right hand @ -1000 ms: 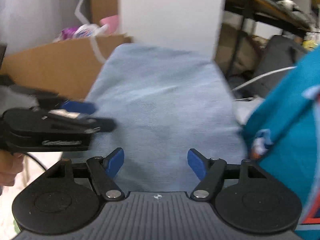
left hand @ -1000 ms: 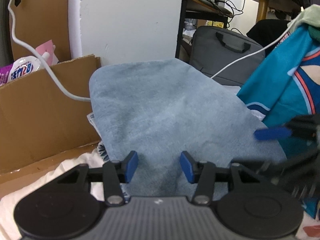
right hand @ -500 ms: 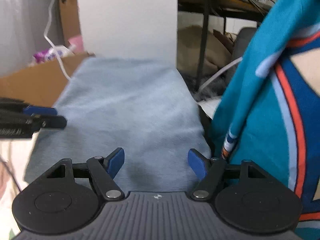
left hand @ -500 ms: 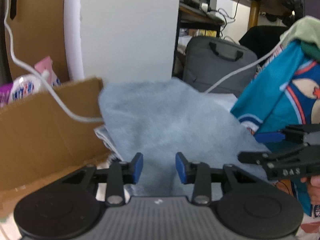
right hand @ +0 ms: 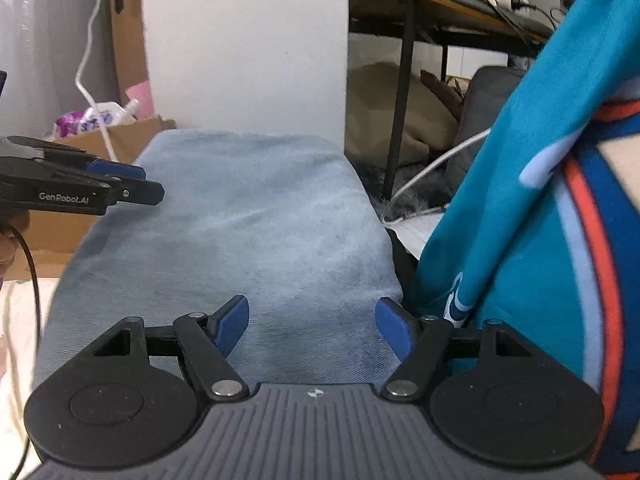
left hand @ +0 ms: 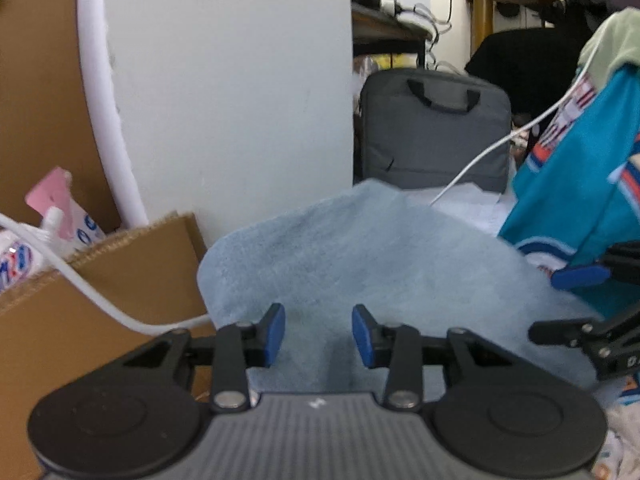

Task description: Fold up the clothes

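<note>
A folded light-blue denim garment (left hand: 372,256) lies flat ahead of both grippers; it also shows in the right wrist view (right hand: 248,224). My left gripper (left hand: 318,334) is open and empty, hovering over the garment's near left part. My right gripper (right hand: 312,324) is open wide and empty over the garment's near edge. The left gripper (right hand: 120,182) shows from the side at the left of the right wrist view. The right gripper's fingers (left hand: 580,276) show at the right of the left wrist view. A teal jersey (right hand: 540,216) with orange and blue trim hangs at the right, also in the left wrist view (left hand: 576,184).
A cardboard box (left hand: 100,292) with packets stands at the left, crossed by a white cable (left hand: 80,288). A white pillar (left hand: 240,88) rises behind the garment. A grey laptop bag (left hand: 436,128) and a black table leg (right hand: 400,100) stand beyond.
Both grippers have drawn back and tilted up from the denim garment. The left jaws narrowed, then widened a little. The jersey now fills more of the right wrist view.
</note>
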The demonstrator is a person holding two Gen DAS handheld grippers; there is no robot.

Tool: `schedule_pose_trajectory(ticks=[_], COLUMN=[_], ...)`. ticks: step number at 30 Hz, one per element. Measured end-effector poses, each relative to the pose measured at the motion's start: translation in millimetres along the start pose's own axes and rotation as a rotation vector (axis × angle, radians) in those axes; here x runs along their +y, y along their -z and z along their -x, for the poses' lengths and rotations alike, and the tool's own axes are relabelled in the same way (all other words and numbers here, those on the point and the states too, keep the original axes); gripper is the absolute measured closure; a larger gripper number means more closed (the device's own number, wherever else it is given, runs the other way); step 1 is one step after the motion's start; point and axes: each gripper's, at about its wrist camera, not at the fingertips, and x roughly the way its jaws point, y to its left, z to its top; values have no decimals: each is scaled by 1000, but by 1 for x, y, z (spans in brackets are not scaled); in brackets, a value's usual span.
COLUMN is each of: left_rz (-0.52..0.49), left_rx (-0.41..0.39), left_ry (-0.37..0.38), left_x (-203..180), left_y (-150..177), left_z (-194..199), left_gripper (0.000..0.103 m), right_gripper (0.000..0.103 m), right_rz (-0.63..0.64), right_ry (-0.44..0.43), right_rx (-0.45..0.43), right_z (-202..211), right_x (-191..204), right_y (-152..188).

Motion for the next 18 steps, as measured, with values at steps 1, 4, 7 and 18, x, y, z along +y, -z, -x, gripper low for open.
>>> schedule_pose_trajectory(ticks=[1, 4, 7, 18], left_rz=[0, -10, 53, 76], left_rx=[13, 30, 52, 62], left_ry=[5, 7, 53, 28], left_x=[2, 5, 17, 13], left_y=[3, 15, 24, 21], left_z=[-5, -19, -28, -16], left_gripper=[62, 61, 61, 61], right_gripper=[27, 27, 27, 30], right_rz=[-1, 26, 9, -4], right_ry=[2, 4, -9, 9], right_rx=[6, 10, 23, 27], right_z=[-4, -14, -25, -19], right_x=[-1, 0, -1, 6], right_y=[1, 4, 7, 7])
